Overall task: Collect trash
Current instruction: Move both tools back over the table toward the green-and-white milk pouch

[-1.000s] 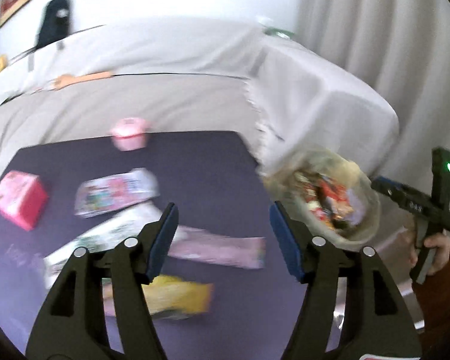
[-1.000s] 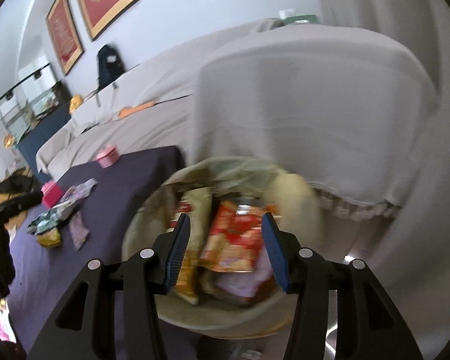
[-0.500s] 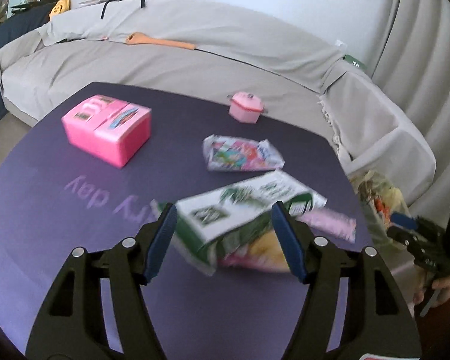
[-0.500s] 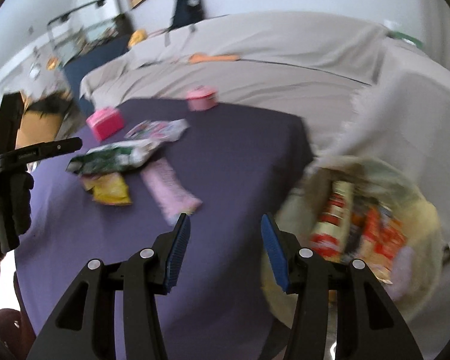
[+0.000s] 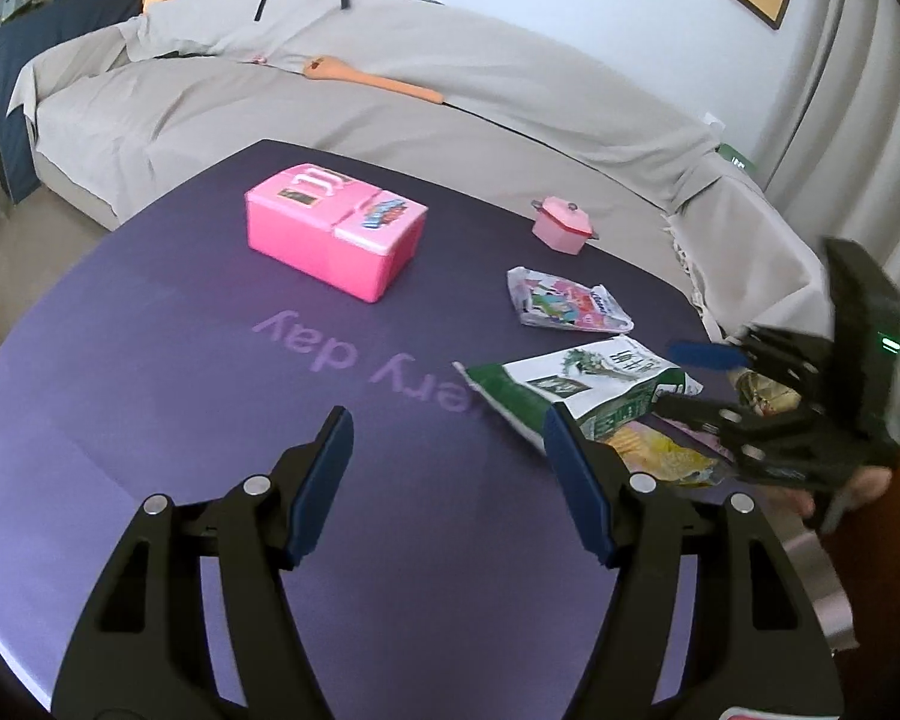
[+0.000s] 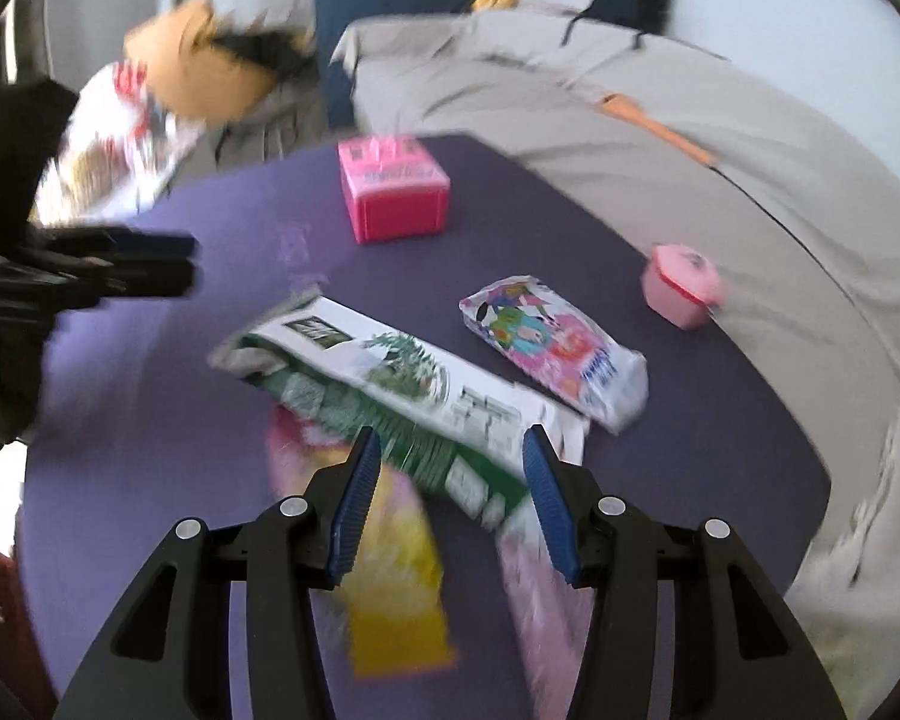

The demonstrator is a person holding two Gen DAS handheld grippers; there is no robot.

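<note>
Several empty wrappers lie on a purple table (image 5: pixel 150 396). A green-and-white bag (image 6: pixel 390 384) lies over a yellow wrapper (image 6: pixel 399 588) and a pale pink wrapper (image 6: pixel 540 600); a colourful pink packet (image 6: pixel 552 342) lies beside them. My right gripper (image 6: pixel 447 501) is open and empty, just above the near end of the green-and-white bag. My left gripper (image 5: pixel 444 480) is open and empty over bare table, left of the same bag (image 5: pixel 576 384). The right gripper also shows in the left wrist view (image 5: pixel 684 378).
A pink box (image 5: pixel 333 237) and a small pink toy pot (image 5: pixel 561 225) stand on the far side of the table. A sofa under a grey cover (image 5: pixel 330 102) curves behind it, with an orange spoon (image 5: pixel 372 78) on it. Clutter sits beyond the table's left end (image 6: pixel 180 60).
Both grippers have swung away from the trash bag at the table's right end and back over the table. The right gripper has come down close over the wrappers. Both stay open.
</note>
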